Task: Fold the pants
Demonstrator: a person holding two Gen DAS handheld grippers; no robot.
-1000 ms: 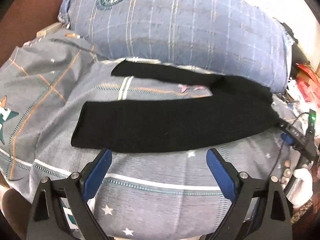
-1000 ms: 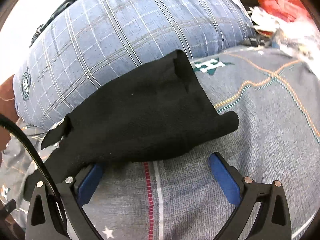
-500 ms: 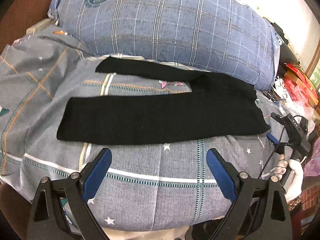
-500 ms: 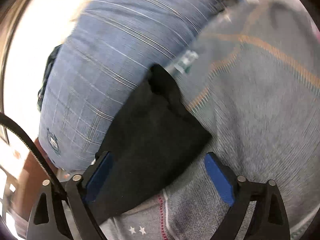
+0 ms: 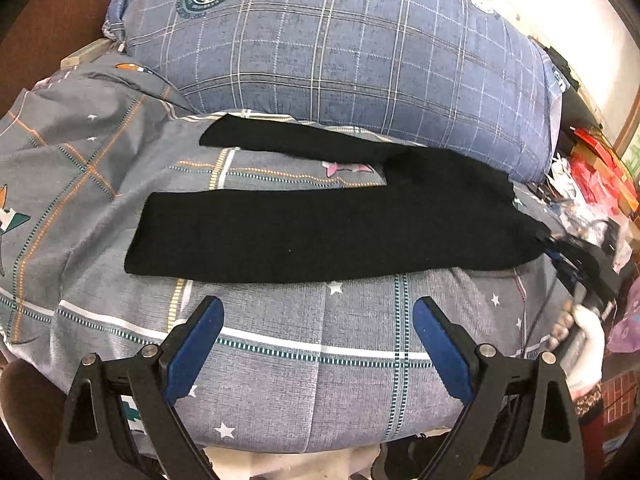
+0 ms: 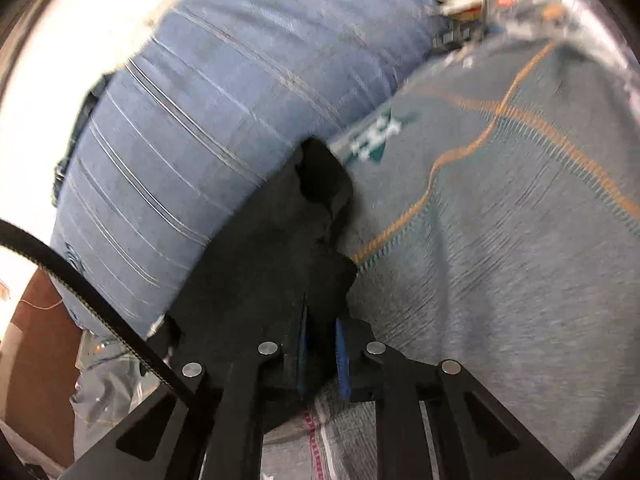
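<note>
My right tongs [image 6: 320, 356] pinch the waist of the pants [image 5: 320, 232], which lie flat across the bed [image 5: 280, 380] beside the pillow [image 5: 340, 48]. My left tongs [image 5: 316, 344] are spread and empty. The thin cloth could slip out when I lift.

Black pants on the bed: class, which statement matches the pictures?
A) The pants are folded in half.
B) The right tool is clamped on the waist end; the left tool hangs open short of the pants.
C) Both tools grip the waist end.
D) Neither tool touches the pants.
B: the right tool pinches the black pants between its blue pads, while the left tool stands wide open over the quilt.
</note>
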